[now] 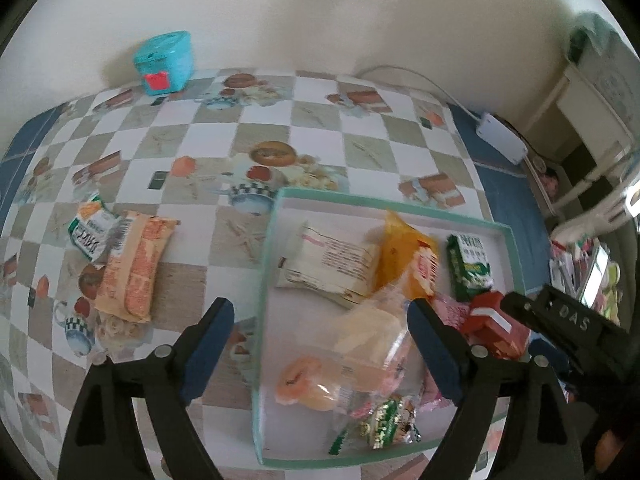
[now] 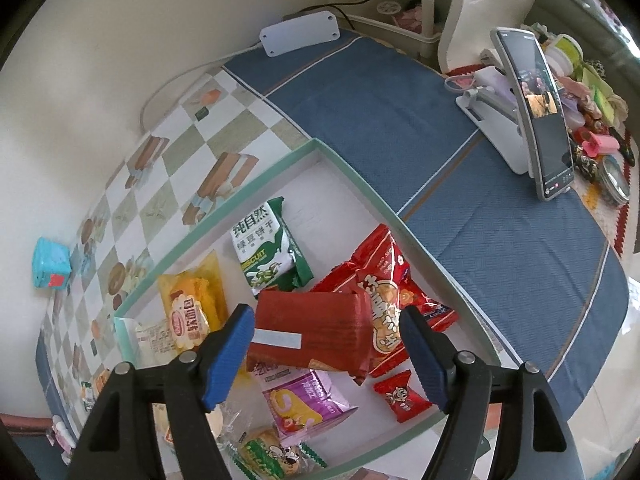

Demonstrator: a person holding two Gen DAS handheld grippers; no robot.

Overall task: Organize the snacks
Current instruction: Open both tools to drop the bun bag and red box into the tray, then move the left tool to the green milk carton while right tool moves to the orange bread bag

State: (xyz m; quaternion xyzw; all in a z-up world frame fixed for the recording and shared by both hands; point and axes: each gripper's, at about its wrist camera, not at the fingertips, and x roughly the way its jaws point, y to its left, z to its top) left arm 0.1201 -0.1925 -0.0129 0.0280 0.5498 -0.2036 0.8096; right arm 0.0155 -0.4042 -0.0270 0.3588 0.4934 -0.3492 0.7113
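Observation:
A shallow mint-rimmed white tray holds several snack packs. My left gripper is open above the tray's left side, over a clear pack of pale buns. An orange wafer pack and a small green-white pack lie on the checkered cloth, left of the tray. My right gripper is open above the tray; a dark red pack sits between its fingers, untouched on the right side. A green biscuit pack, a yellow cake pack and a red peanut pack lie around it.
A teal box stands at the back by the wall. A white power strip lies on the blue cloth. A phone on a stand and clutter sit at the right. My right gripper's body shows in the left view.

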